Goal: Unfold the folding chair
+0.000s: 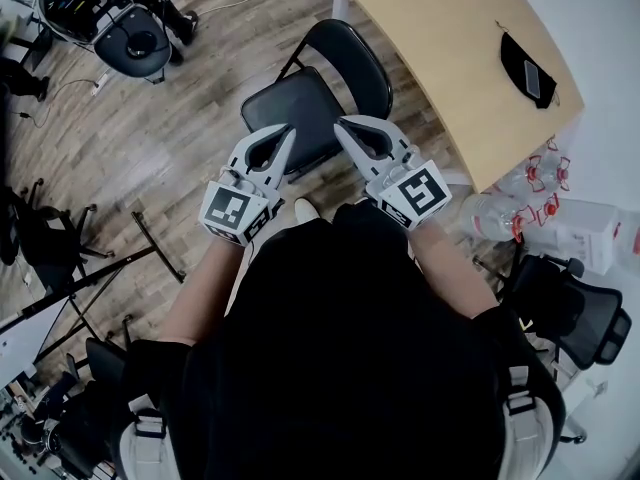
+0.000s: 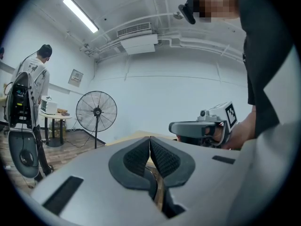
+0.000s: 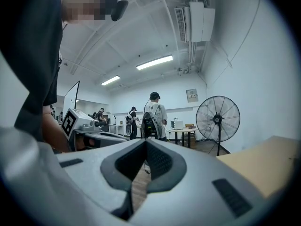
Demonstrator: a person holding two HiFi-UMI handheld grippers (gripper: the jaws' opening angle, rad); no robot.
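I hold my left hand-held gripper and right hand-held gripper clenched and empty over the chair, which seems already open on the floor beside the surface

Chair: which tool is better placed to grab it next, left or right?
Probably right: the left tool and right tool both hover shut over the chair's seat, but the right tip shows nearer the backrest.

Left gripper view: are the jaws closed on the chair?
No, the left gripper has its jaws shut together with nothing between them.
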